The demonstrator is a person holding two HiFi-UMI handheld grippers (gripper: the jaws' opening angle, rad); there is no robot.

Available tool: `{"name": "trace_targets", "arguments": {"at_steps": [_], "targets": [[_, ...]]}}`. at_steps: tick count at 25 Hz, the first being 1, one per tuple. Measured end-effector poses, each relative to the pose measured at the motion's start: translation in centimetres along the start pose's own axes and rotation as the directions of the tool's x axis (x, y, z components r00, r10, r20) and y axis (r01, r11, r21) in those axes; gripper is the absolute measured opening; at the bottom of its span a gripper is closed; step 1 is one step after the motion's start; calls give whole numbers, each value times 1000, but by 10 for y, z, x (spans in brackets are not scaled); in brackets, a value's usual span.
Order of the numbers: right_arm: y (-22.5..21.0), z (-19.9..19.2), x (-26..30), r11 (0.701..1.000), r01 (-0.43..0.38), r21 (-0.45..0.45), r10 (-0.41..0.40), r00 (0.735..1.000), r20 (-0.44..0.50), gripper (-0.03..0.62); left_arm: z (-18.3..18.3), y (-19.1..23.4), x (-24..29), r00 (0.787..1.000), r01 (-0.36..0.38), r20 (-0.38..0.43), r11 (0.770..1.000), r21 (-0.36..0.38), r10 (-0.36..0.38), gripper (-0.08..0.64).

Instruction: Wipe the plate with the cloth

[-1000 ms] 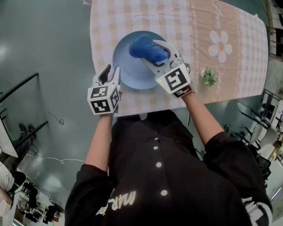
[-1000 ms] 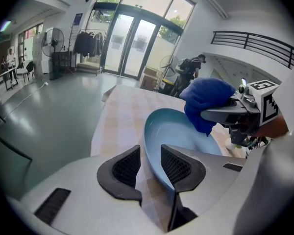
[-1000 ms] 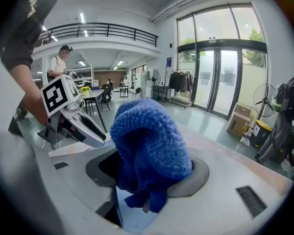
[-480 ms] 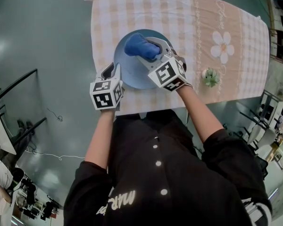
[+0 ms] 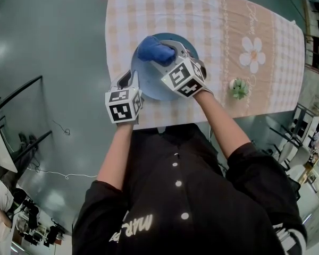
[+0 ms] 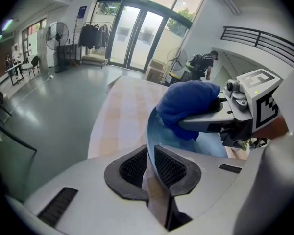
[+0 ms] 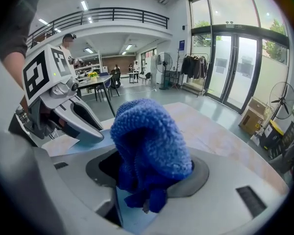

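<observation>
A light blue plate (image 5: 149,86) lies on the checked tablecloth (image 5: 228,15). Its near-left rim (image 6: 150,131) runs between the pads of my left gripper (image 5: 132,78). Those jaws have just been closing, and they now pinch the rim. My right gripper (image 5: 164,54) is shut on a bunched blue cloth (image 5: 151,50) and holds it over the plate's far-left part. In the right gripper view the cloth (image 7: 149,141) bulges up out of the jaws, with the plate (image 7: 81,148) below and the left gripper (image 7: 93,131) close by. From the left gripper view, the cloth (image 6: 188,102) hangs just above the plate's surface (image 6: 210,146).
A small potted plant (image 5: 238,87) stands on the cloth to the right of the plate, near a printed flower (image 5: 250,52). The table's near edge (image 5: 165,125) is against the person's body. Black chair frames (image 5: 21,105) stand on the floor at the left.
The right gripper carried the cloth leftward and a little farther across the plate. The left gripper edged in, and its jaws closed on the plate's rim.
</observation>
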State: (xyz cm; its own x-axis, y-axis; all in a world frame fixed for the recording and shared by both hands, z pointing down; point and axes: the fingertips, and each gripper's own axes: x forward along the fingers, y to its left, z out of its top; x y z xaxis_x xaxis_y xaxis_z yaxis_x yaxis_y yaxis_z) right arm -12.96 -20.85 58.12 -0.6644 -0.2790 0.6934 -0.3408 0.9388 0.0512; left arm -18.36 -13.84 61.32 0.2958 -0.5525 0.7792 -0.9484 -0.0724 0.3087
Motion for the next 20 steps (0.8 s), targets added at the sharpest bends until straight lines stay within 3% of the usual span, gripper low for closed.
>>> {"name": "trace_targets", "arguments": {"at_steps": [6, 11, 20], "targets": [[3, 2, 12, 1000, -28, -1, 28, 1000, -5, 227, 0, 0, 0, 1000, 7, 0, 1000, 6, -7, 61], [4, 1, 21, 999, -43, 10, 44, 999, -21, 227, 1, -1, 0, 1000, -10, 5, 998, 69, 10, 63], [1, -4, 29, 999, -41, 12, 42, 997, -67, 227, -1, 0, 0, 1000, -11, -3, 998, 59, 12, 63]]}}
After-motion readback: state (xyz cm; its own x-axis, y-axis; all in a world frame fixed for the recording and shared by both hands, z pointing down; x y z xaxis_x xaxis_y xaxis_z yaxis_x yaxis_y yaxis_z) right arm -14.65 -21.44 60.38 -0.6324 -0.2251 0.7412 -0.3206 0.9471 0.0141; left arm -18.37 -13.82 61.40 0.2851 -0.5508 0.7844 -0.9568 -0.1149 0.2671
